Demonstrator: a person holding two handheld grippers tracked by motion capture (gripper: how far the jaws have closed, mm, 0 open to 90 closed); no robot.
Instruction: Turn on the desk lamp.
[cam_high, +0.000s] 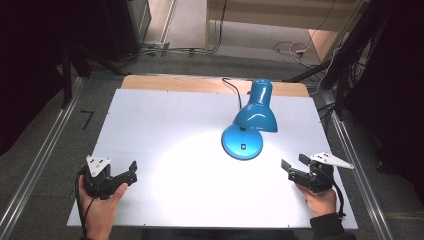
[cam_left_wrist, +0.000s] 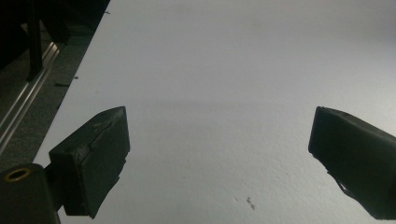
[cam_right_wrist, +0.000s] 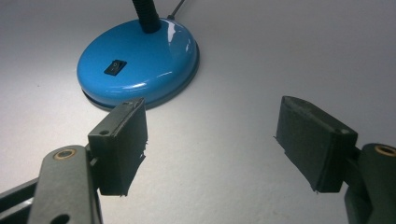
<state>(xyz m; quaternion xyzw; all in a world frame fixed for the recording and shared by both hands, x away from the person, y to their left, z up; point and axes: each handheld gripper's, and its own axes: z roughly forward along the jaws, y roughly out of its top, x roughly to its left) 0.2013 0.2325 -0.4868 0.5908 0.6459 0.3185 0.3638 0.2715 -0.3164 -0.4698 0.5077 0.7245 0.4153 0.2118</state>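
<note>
A blue desk lamp (cam_high: 255, 112) stands on the white table (cam_high: 165, 115), right of the middle. Its shade leans over its round base (cam_high: 242, 142), and a pool of light falls on the table to the left. The base (cam_right_wrist: 140, 60) carries a small black switch (cam_right_wrist: 115, 66). My right gripper (cam_high: 294, 165) rests near the front right, open and empty, a short way from the base. In the right gripper view its jaws stand wide apart with the base just beyond the left one. My left gripper (cam_high: 131, 170) lies at the front left, open, with bare table between its jaws.
The lamp's black cable (cam_high: 231, 87) runs off the table's far edge. Metal rails (cam_high: 45, 150) border the table on both sides. Dark stands and floor cables lie beyond the far edge. The table's left edge (cam_left_wrist: 70, 93) is close to my left gripper.
</note>
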